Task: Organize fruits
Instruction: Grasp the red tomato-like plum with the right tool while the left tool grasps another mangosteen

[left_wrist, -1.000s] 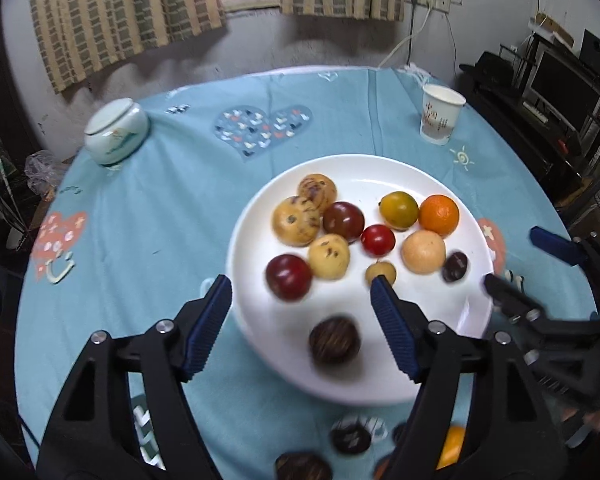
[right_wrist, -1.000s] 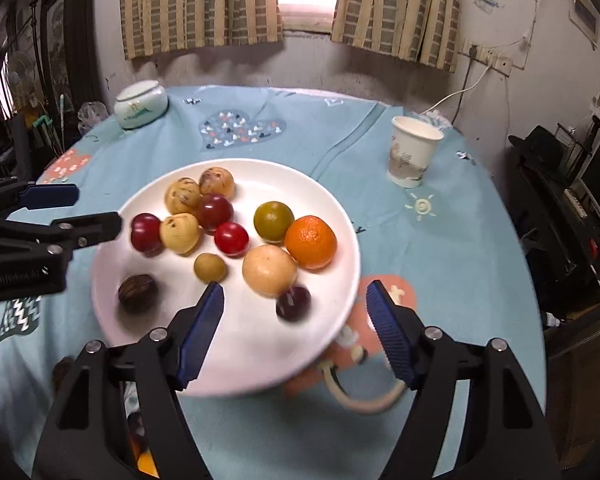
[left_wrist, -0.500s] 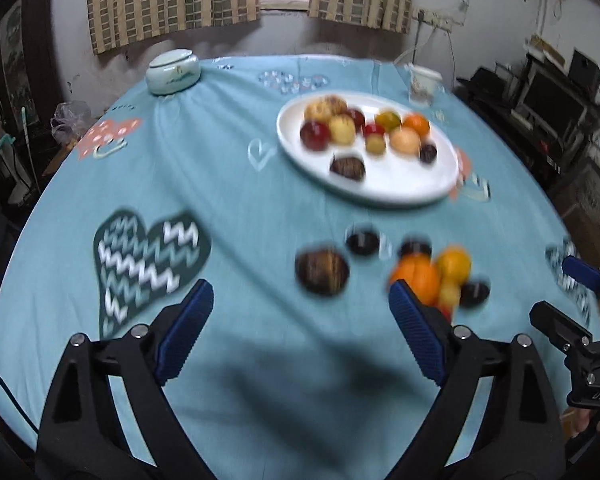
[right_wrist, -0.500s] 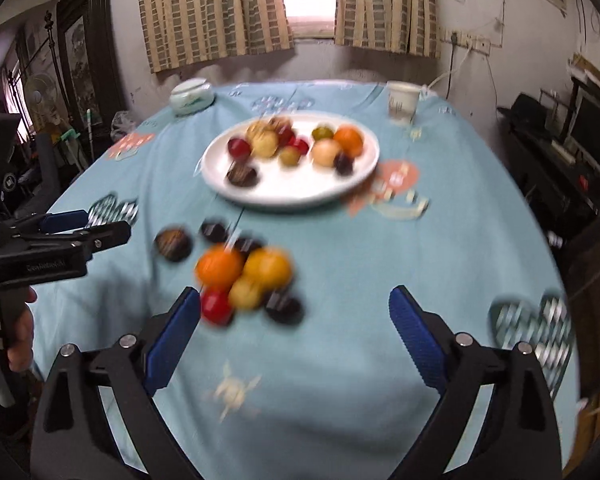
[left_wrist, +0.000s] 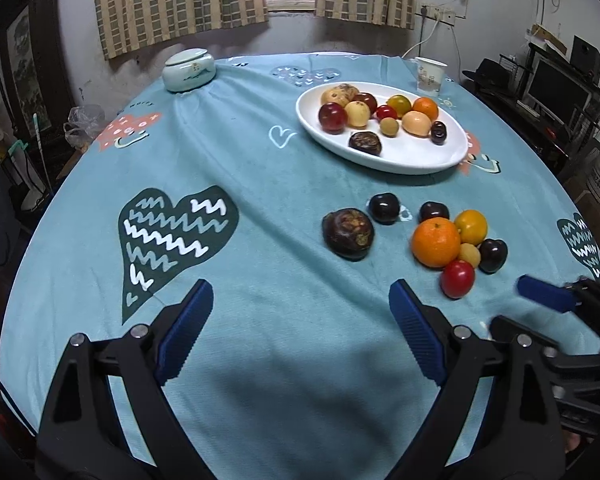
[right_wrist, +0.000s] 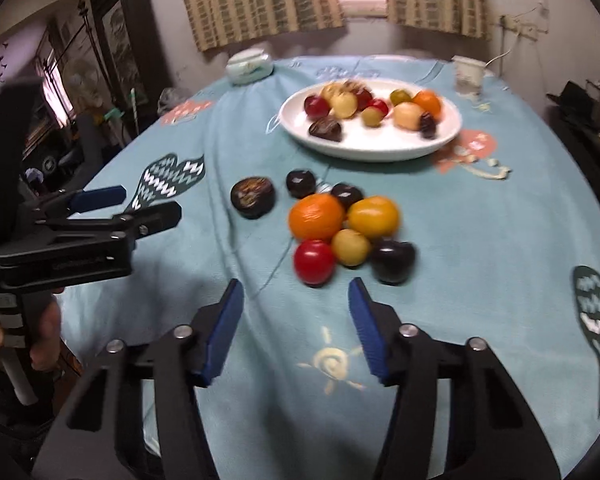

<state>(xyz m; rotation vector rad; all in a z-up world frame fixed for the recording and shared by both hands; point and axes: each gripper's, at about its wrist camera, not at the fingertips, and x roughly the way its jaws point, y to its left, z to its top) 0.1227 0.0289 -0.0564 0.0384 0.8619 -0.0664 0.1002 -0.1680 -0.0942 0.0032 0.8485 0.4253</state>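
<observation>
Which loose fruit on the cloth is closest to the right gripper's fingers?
The red tomato, at the cluster's near edge, just ahead of the right gripper; the other fruits lie behind or beside it.

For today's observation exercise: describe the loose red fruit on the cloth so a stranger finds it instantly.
On the blue tablecloth, nearer than the white plate, sits a loose fruit cluster. The red fruit lies at its near edge, below the big orange: the cluster's only glossy red piece.
</observation>
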